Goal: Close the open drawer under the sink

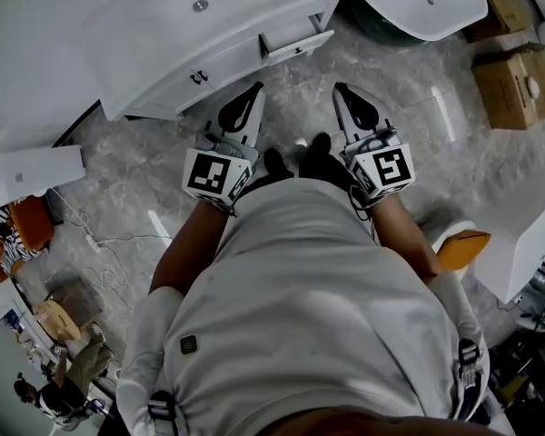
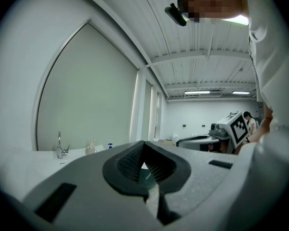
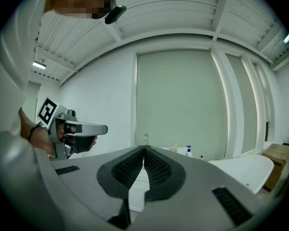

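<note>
Floor point(image 1: 145, 153) here is grey marble-look tile, kinda glossy. The white sink cabinet point(image 1: 191, 62) stands on it up top. Two cardboard boxes point(image 1: 518, 84) sit off to the right. On the left there's a flat white box point(image 1: 38, 171), with a thin white cable point(image 1: 109, 240) snaking across the tile just below it. The person's black shoes point(image 1: 295, 162) are planted just in front of the cabinet.

- No words, brand names or numbers can be read anywhere.
- The left cube point(image 1: 216, 173), on the left gripper point(image 1: 252, 91), carries a black-and-white square code pattern, not lettering.
- The right cube point(image 1: 391, 166), on the right gripper point(image 1: 341, 90), shows the same kind of pattern.
- The cardboard box point(image 1: 518, 84) at the floor's right edge bears a round print too small to read.
</note>
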`<move>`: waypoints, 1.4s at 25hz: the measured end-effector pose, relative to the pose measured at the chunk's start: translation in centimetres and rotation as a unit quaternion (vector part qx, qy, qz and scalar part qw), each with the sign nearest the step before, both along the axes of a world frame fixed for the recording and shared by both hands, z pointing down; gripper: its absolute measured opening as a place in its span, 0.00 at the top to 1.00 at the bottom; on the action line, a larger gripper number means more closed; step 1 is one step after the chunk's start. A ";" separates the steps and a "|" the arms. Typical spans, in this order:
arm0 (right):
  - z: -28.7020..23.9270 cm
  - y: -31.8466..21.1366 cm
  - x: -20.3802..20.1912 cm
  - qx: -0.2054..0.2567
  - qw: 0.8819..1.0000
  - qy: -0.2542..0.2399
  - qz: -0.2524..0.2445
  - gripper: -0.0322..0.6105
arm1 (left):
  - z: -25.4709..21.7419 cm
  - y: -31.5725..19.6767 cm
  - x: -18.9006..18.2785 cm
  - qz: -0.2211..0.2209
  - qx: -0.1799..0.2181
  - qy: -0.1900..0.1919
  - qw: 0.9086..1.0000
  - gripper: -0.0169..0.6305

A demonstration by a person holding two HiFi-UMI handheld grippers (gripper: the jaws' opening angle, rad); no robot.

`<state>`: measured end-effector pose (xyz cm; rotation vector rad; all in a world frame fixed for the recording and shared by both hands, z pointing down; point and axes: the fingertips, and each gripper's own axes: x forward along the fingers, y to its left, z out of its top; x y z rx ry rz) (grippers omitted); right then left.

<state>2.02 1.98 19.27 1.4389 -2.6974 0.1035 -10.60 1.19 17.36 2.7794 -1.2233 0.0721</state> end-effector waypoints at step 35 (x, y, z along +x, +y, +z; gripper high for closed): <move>14.6 -16.2 3.1 -0.116 0.991 0.003 -0.066 0.91 | 13.3 -14.1 4.5 -0.033 -0.093 -0.026 0.995 0.96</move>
